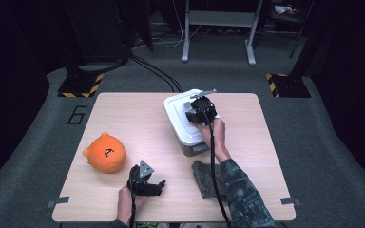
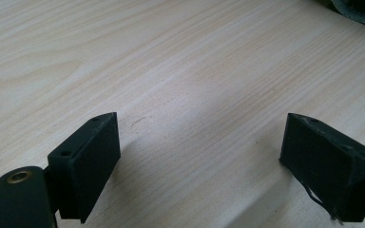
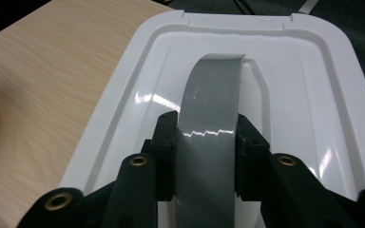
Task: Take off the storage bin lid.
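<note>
From the high view, your right gripper [image 1: 200, 110] sits on the white lid [image 1: 178, 107] of the box at the far middle of the bench [image 1: 138, 123], while your left gripper [image 1: 147, 183] rests near the front edge, well apart from it, next to the orange plush [image 1: 105, 153]. Left gripper view: jaws wide, nothing between them, bare bench below. Right gripper view: pads pressed on both sides of the grey tape handle [image 3: 214, 109], whose long axis runs straight away from the gripper along the lid [image 3: 313, 95]; likely lift straight up.
</note>
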`<state>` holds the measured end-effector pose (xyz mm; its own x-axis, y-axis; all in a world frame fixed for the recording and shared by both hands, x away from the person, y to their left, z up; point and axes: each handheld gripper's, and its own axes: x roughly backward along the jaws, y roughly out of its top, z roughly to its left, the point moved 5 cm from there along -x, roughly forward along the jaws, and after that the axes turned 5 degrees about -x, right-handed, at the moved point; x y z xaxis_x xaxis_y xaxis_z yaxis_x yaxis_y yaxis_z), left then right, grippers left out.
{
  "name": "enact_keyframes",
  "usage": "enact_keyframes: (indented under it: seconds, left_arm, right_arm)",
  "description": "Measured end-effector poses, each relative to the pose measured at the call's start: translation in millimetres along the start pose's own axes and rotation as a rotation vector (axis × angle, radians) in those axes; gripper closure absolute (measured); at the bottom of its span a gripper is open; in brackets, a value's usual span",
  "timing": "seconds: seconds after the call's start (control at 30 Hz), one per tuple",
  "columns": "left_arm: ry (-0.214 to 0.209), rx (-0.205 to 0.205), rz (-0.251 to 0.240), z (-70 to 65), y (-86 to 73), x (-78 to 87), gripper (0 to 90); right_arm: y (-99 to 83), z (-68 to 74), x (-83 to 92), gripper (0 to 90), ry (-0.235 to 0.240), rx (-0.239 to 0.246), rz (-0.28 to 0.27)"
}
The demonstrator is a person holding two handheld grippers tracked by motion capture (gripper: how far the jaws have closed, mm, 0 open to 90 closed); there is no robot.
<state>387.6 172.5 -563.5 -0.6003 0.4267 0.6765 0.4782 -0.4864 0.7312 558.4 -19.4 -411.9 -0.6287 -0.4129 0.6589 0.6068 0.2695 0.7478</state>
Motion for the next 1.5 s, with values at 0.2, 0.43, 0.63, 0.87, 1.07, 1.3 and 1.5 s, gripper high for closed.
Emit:
enact_keyframes:
  seconds: [0.2, 0.43, 0.63, 0.87, 1.07, 1.3, 1.5]
  left_arm:
    - [0.001, -0.002, 0.001, 0.2, 0.0, 0.1, 12.7]
    - [0.002, -0.003, 0.0, 0.2, 0.0, 0.0, 12.8]
    - [0.0, 0.0, 0.0, -0.1, 0.0, 0.0, 12.8]
    - [-0.005, 0.003, 0.001, -0.3, 0.0, 0.1, 12.9]
    - [-0.006, 0.003, 0.002, -0.3, 0.0, 0.2, 12.9]
    - [-0.008, 0.005, 0.002, -0.5, 0.0, 0.2, 12.9]
    - [-0.007, 0.007, 0.001, -0.7, 0.0, 0.1, 12.9]
  right_arm:
    - [2.1, 1.2, 3.0, 67.4, 0.017, -0.005, -0.009]
    - [6.2, 3.2, 9.5, 67.6, 0.05, -0.01, -0.028]
    - [10.4, 0.4, 19.4, 67.6, 0.058, -0.003, -0.05]
    - [11.9, -7.5, 31.2, 67.6, 0.059, -0.02, -0.073]
    - [11.7, -20.8, 42.2, 67.6, 0.049, -0.046, -0.087]
    - [12.3, -36.8, 56.7, 67.6, 0.033, -0.071, -0.112]
    - [9.6, -53.2, 67.8, 67.6, 0.014, -0.089, -0.128]
